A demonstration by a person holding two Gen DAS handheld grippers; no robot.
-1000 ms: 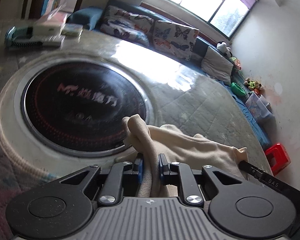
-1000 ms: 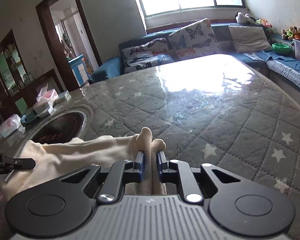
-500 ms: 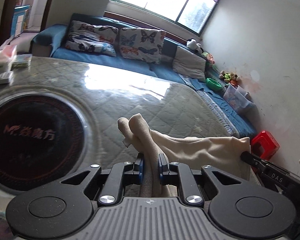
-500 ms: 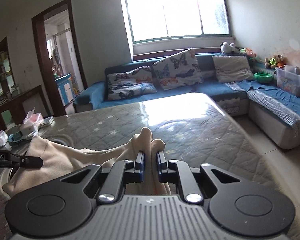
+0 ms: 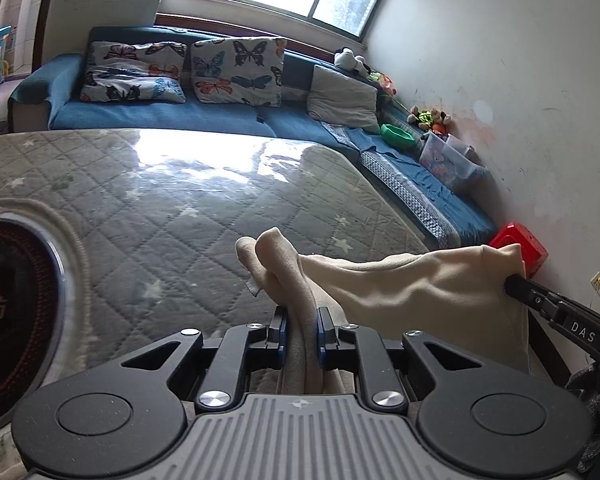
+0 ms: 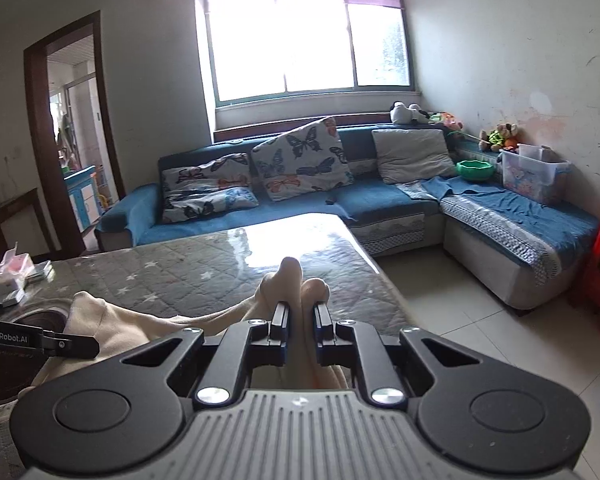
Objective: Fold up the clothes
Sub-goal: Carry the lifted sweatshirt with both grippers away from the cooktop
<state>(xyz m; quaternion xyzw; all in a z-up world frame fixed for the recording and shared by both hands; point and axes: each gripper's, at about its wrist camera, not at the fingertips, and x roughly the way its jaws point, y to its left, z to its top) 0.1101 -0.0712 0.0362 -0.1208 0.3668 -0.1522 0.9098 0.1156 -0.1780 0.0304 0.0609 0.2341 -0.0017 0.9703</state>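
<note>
Both grippers are lifting the cream garment [image 5: 412,284] off the quilted table [image 5: 172,216]. A second ago each wrist view was looking down onto the tabletop; now both are looking out level across the room toward the blue sofa [image 6: 380,196], so the cloth has been raised and is hanging between the two tools.

The left gripper [image 5: 302,330] is clamping a bunched fold of the garment, with the cloth rising ahead of its fingertips and stretching away to its right. The right gripper [image 6: 300,322] is likewise pinching a bunched fold, with the fabric running off to its left and drooping below.

The span between the two grips is pulling fairly taut along its top edge. Judged from this, the lift is preparing a fold: the next move probably calls for laying the hanging part back down flat ahead of both grippers.
</note>
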